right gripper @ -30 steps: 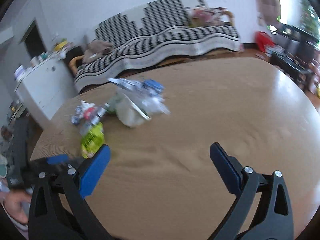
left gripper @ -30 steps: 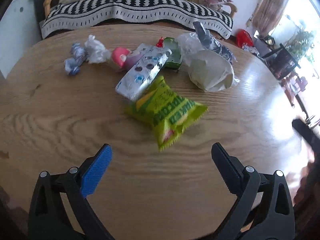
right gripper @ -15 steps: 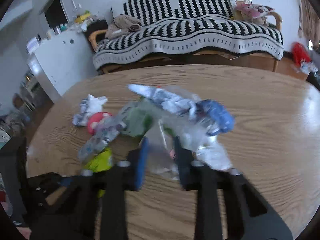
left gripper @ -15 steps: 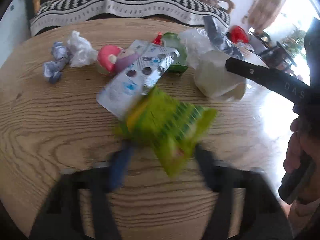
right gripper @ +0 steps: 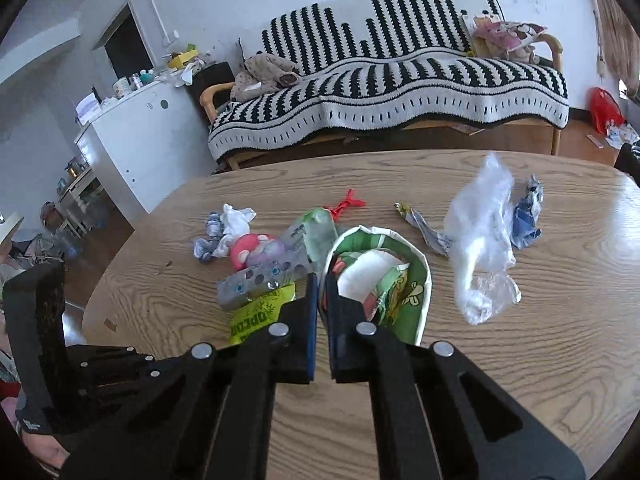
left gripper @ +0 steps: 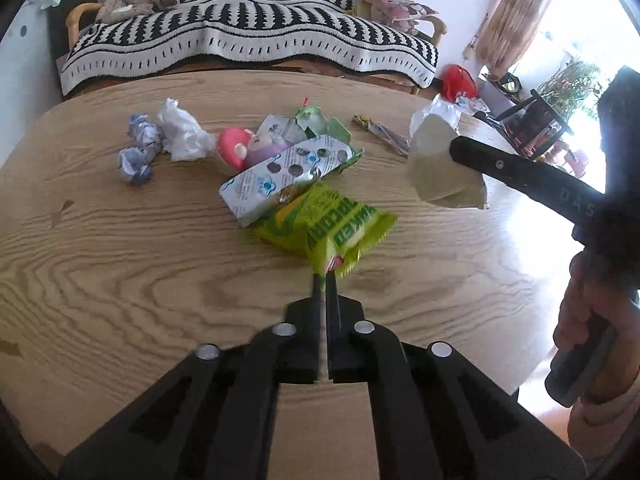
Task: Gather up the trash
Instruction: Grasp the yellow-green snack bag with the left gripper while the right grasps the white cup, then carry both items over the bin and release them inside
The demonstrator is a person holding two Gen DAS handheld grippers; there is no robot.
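Green snack wrapper [left gripper: 328,228] lies on the wooden counter [left gripper: 120,264], directly ahead of the left hand-held gripper [left gripper: 323,280]; its long axis runs away toward the remaining litter. That gripper's jaws have just been closing and now pinch the wrapper's near corner. The right hand-held gripper [right gripper: 320,284], likewise just closed, pinches the rim of a paper cup [right gripper: 416,264], held clear of the counter beside a clear plastic bag [right gripper: 480,248].
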